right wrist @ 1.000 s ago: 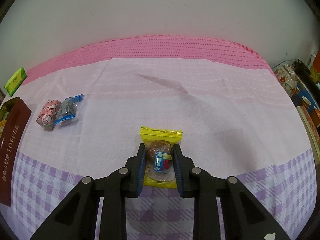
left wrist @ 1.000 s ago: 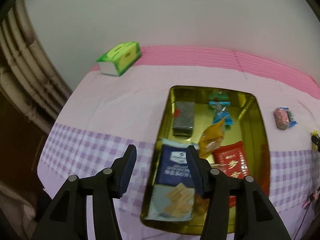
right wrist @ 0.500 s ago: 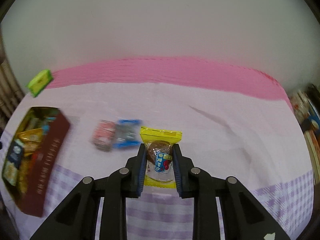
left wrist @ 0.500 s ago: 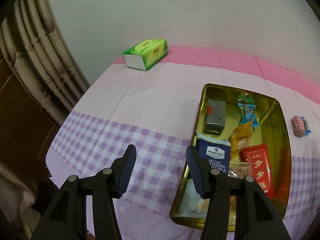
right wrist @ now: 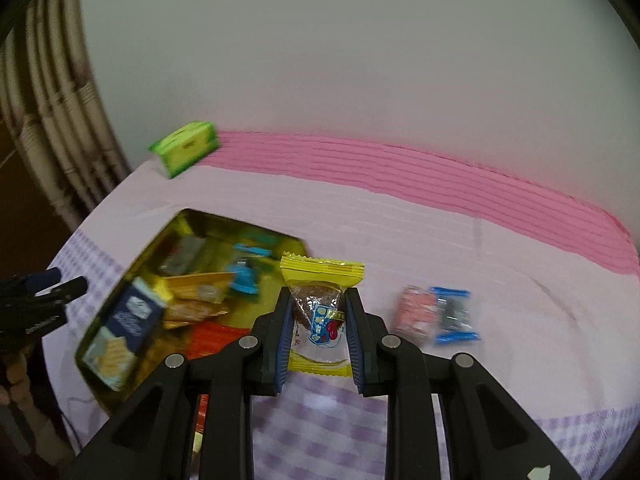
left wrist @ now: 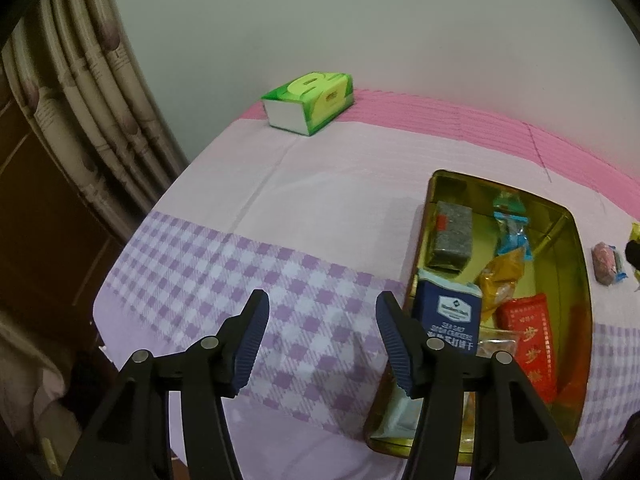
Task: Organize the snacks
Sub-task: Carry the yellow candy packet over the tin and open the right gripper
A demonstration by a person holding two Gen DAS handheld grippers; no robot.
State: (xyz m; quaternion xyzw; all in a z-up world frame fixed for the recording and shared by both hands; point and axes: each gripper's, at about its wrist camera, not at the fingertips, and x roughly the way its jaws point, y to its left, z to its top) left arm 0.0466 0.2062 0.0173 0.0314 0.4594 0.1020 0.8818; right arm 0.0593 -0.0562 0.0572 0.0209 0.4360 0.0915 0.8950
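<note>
- Right gripper (right wrist: 316, 322): pads pinching a yellow-wrapped snack (right wrist: 320, 312), held above the cloth just right of the gold tin (right wrist: 120, 280).
- Left gripper (left wrist: 320, 340): jaws have just been opening, now spread with nothing between them, over the checked tablecloth (left wrist: 224, 264) left of the tin.
- Gold tin: holds a navy cracker box (left wrist: 448, 316), red packet (left wrist: 532, 336), grey bar (left wrist: 450, 236).
- Pink and blue snack packets (right wrist: 438, 314): on the cloth right of the tin.
- Green tissue box (left wrist: 310, 100): far behind the tin, near the wall.

The tin (left wrist: 568, 320) lies on the counter (left wrist: 320, 200) with several snacks inside. The tissue box (left wrist: 310, 102) stands behind it, to the left. 2 packets (right wrist: 436, 314) lie right of the tin.
</note>
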